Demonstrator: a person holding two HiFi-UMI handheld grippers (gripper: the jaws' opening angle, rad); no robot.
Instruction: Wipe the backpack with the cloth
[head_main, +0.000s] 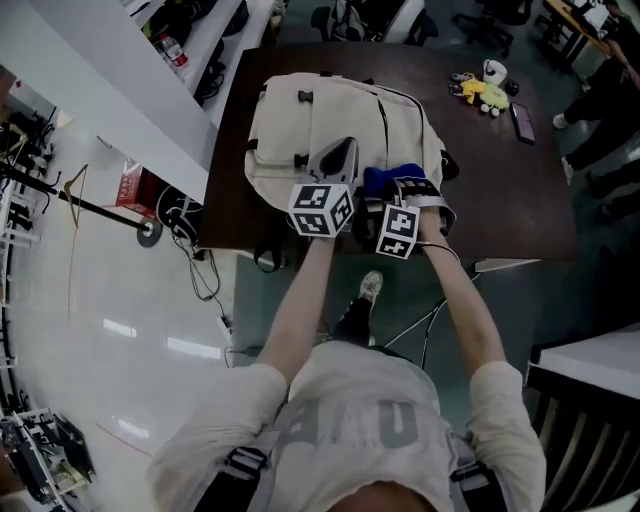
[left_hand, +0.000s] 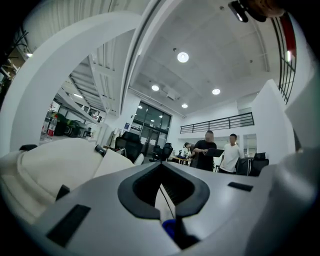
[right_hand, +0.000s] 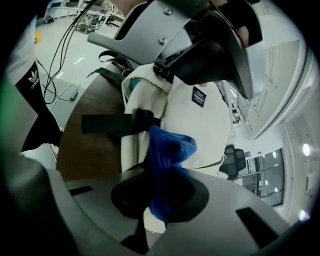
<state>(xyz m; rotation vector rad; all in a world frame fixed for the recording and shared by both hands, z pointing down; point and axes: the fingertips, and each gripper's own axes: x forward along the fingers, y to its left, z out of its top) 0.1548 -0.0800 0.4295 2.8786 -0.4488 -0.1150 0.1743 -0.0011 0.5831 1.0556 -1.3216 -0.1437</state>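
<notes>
My right gripper (right_hand: 161, 197) is shut tight on the soft blue cloth (right_hand: 167, 160), right by the cream fabric backpack (right_hand: 200, 130). My left gripper (left_hand: 167, 200) pinches a thin fold of that bag. The bag lies on the dark brown table (head_main: 500, 190), puffy, with black straps (right_hand: 110, 123). Only the right gripper view shows its small black label (right_hand: 198, 96). Only the left gripper view shows two people (left_hand: 205, 152) standing far behind.
</notes>
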